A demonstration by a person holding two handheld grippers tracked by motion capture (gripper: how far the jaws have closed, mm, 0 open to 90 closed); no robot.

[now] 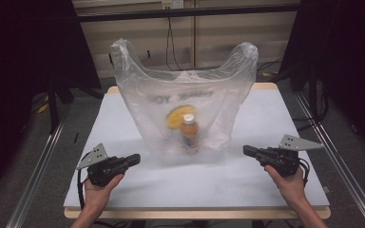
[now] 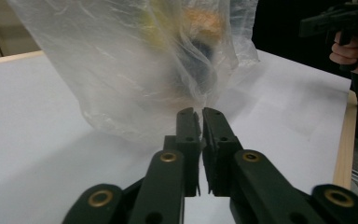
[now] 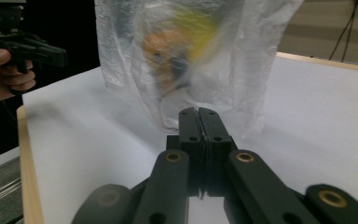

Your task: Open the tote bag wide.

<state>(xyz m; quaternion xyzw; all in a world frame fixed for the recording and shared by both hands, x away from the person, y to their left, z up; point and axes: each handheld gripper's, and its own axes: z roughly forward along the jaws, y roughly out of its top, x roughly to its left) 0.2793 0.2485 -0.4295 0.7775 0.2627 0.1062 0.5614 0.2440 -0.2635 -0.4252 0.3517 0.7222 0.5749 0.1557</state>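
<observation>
A clear plastic bag (image 1: 183,102) is standing upright in the middle of the white table (image 1: 52,142), with its two handles pointing up. Inside it, near the front wall, a bottle (image 1: 189,130) with an orange label and a white cap is standing, and something yellow (image 1: 178,116) is lying just behind it. The left gripper (image 1: 134,159) is resting low at the left of the bag, near it but not touching, and its jaws are pressed together on nothing. The right gripper (image 1: 247,151) is waiting at the other side in the same way, with its jaws also closed and empty.

The step in hand is probably taking hold of the bag. To do it well, each gripper should first be opening its jaws and then going up to one handle, not to the thin lower wall, because the film there is loose and could slip or tear. Both sides should be taken at the same height, so the bottle is not tipping over inside. Moving slowly is wise, since the bag is light and is standing only by its own stiffness.
</observation>
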